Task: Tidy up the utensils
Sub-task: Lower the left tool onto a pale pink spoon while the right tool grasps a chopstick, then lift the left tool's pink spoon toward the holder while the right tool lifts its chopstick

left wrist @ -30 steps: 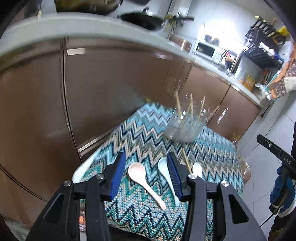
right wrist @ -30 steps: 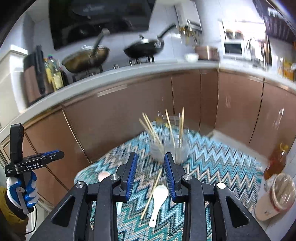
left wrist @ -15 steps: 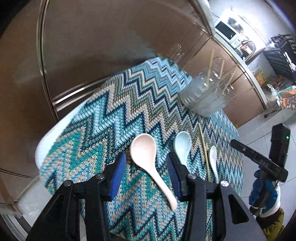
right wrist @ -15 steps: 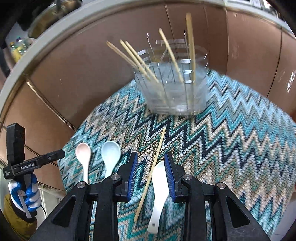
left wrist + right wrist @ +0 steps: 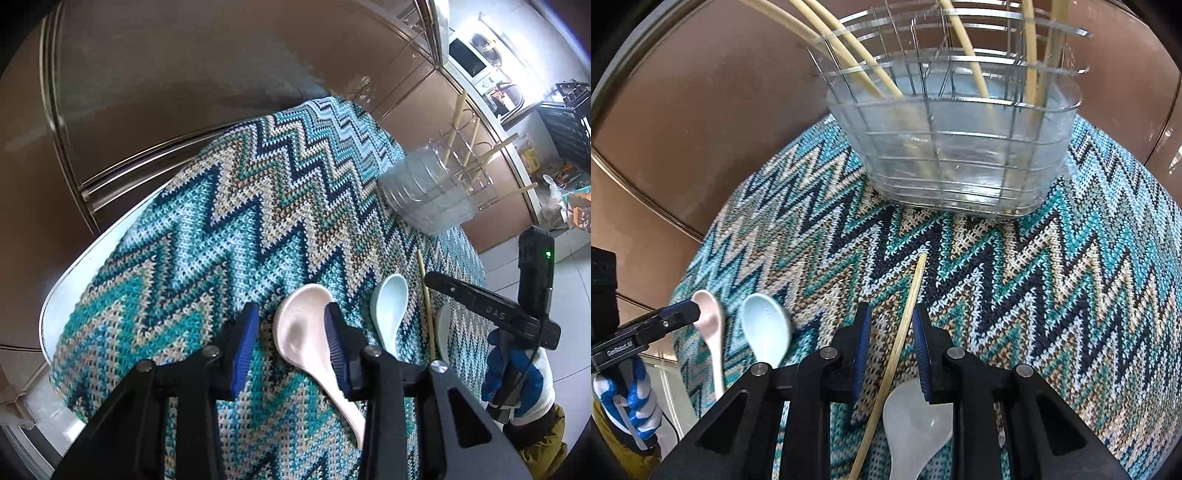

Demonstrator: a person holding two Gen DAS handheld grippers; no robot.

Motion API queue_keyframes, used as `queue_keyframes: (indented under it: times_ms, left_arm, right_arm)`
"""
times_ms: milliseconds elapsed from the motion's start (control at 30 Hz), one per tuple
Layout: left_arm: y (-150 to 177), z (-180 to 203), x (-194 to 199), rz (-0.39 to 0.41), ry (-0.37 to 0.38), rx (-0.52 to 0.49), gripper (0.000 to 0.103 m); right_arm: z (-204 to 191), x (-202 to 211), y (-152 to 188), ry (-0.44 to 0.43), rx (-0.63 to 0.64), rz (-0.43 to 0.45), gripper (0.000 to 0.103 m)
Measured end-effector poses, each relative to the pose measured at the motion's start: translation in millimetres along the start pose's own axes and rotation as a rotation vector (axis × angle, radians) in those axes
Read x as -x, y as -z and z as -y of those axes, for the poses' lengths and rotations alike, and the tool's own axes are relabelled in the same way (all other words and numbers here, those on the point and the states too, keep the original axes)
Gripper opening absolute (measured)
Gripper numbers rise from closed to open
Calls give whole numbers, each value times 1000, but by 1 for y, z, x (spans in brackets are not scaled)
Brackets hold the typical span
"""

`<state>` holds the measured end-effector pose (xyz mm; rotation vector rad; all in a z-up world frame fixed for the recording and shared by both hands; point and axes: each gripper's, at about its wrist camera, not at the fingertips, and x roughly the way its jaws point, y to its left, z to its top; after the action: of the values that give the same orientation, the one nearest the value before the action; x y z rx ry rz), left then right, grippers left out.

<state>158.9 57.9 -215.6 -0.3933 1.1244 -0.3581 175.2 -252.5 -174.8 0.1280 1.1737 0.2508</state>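
A pink spoon (image 5: pixel 303 332) lies on the zigzag cloth, its bowl between the fingers of my open left gripper (image 5: pixel 290 332). A pale blue spoon (image 5: pixel 389 310) lies to its right, then a loose chopstick (image 5: pixel 426 306) and a white spoon (image 5: pixel 443 328). In the right wrist view my open right gripper (image 5: pixel 889 339) straddles the loose chopstick (image 5: pixel 908 306), with the white spoon (image 5: pixel 916 424) just below the right finger. The clear utensil holder (image 5: pixel 956 147) stands beyond, with several chopsticks (image 5: pixel 849 51) in it. The pink spoon (image 5: pixel 711 328) and blue spoon (image 5: pixel 764 332) lie at left.
The cloth covers a small white table (image 5: pixel 74 273) that stands close against brown kitchen cabinets (image 5: pixel 184 74). The other gripper shows at the right edge in the left wrist view (image 5: pixel 491 314). A counter with a microwave (image 5: pixel 467 61) runs at the far right.
Both grippers have dropped down close to the cloth. The left one has come around the pink spoon's bowl, the right one around the loose chopstick, nearer the holder.
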Motion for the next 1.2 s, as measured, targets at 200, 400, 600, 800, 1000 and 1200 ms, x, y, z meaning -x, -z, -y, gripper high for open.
queue_keyframes:
  times_ms: [200, 400, 600, 800, 1000, 1200]
  left_arm:
    - [-2, 4, -9, -22, -23, -18, 20]
    - [-1, 6, -12, -25, -63, -44, 9]
    - [-1, 11, -6, -12, -80, -77, 7]
    - [5, 17, 16, 22, -87, -109, 7]
    - [12, 25, 46, 72, -97, -127, 7]
    - [23, 37, 78, 126, -107, -146, 7]
  right_arm:
    - [0, -17, -4, 13, -6, -24, 17]
    - [-5, -28, -8, 24, -2, -29, 8]
    - [-12, -25, -6, 8, -8, -22, 6]
    - [-29, -4, 3, -15, 15, 17, 5]
    - [-46, 33, 15, -36, 48, 94, 5]
    - [-59, 77, 36, -58, 68, 182, 5]
